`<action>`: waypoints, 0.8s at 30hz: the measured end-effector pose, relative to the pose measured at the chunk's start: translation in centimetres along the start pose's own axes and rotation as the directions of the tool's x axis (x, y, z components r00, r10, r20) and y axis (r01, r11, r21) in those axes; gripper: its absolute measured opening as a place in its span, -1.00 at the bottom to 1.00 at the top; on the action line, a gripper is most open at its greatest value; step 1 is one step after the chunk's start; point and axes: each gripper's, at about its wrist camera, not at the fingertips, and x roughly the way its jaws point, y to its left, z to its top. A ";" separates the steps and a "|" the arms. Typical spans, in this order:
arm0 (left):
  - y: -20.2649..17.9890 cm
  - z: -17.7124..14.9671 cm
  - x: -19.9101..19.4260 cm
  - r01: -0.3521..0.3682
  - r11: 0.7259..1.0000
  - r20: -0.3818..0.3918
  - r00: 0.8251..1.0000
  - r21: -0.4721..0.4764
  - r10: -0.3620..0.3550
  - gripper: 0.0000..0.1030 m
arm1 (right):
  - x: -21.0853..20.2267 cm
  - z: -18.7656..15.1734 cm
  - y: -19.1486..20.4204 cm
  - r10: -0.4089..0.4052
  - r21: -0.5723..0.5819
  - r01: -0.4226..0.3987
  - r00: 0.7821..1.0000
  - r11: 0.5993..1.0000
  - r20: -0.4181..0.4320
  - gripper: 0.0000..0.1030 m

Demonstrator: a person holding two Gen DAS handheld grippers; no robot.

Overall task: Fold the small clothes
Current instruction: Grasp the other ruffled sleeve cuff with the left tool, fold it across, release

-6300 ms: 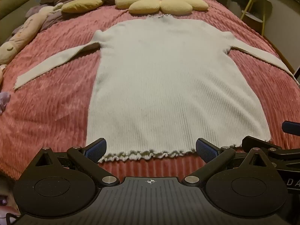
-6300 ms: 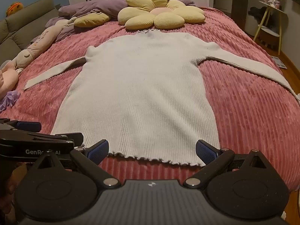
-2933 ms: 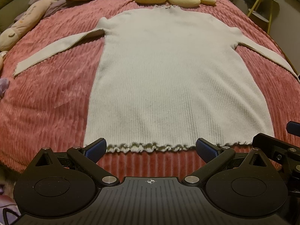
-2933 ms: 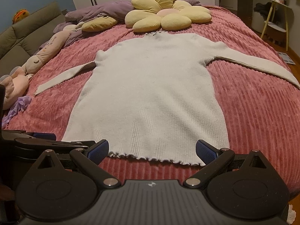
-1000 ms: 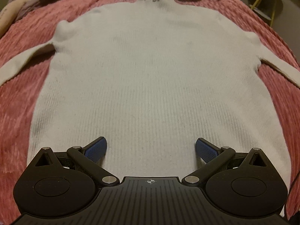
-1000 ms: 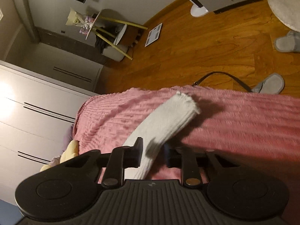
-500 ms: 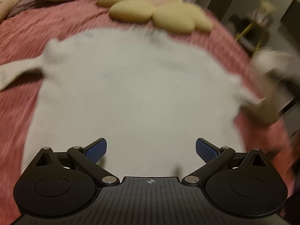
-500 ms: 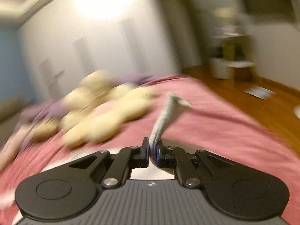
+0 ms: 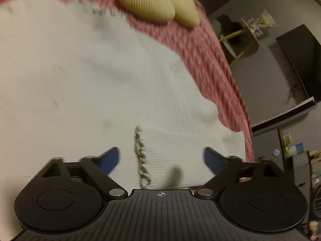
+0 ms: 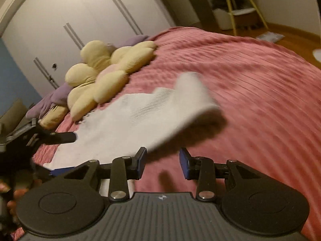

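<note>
A white ribbed knit sweater lies flat on the pink bedspread. Its right sleeve is folded inward across the body, with the frilled cuff between my left gripper's fingers. My left gripper is open and hovers low over the sweater. In the right wrist view the sleeve is in the air, blurred, just beyond my right gripper. The right gripper is open and holds nothing. The left gripper's body shows at the left edge.
A yellow flower-shaped cushion and purple bedding lie at the head of the bed. White wardrobe doors stand behind. A yellow-legged side table and wooden floor are to the right of the bed.
My right gripper carried the right sleeve over the sweater body, then opened and let it go. My left gripper moved forward and right over the sweater.
</note>
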 end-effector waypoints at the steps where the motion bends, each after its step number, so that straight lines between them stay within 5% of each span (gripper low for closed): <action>1: 0.1 -0.1 0.6 0.004 1.000 -0.015 1.000 -0.020 -0.004 0.53 | 0.1 -0.3 -0.4 -0.002 0.013 0.002 1.000 1.000 0.000 -0.31; 7: 0.3 -0.7 1.7 0.023 0.999 0.001 1.000 -0.043 -0.023 0.33 | -0.4 -0.6 -1.5 0.021 0.053 -0.022 1.000 0.998 0.005 -0.29; 9: 0.3 -0.4 1.6 0.054 0.995 -0.001 0.999 -0.084 -0.054 -0.35 | -0.2 -0.9 -1.3 0.026 0.053 -0.026 1.000 0.998 0.004 -0.29; 11: 0.0 -0.2 1.8 0.081 0.992 -0.024 0.996 -0.093 -0.083 -0.81 | -0.2 -1.0 -1.0 0.032 0.050 -0.032 0.999 0.998 0.005 -0.29; 19: -1.6 1.7 -4.0 0.059 0.996 0.097 0.993 0.063 -0.065 -0.81 | -0.5 -0.1 0.1 0.051 0.062 -0.052 0.999 0.997 0.009 -0.29; 21: -0.7 2.4 -6.7 0.011 0.996 0.161 0.987 0.093 -0.025 -0.81 | -0.4 0.4 0.6 0.080 0.072 -0.080 0.997 0.994 0.010 -0.29; 24: 1.5 3.2 -10.3 -0.151 0.980 0.277 0.955 0.133 0.109 -0.81 | 0.2 1.0 1.9 0.136 0.074 -0.136 0.991 0.988 -0.006 -0.28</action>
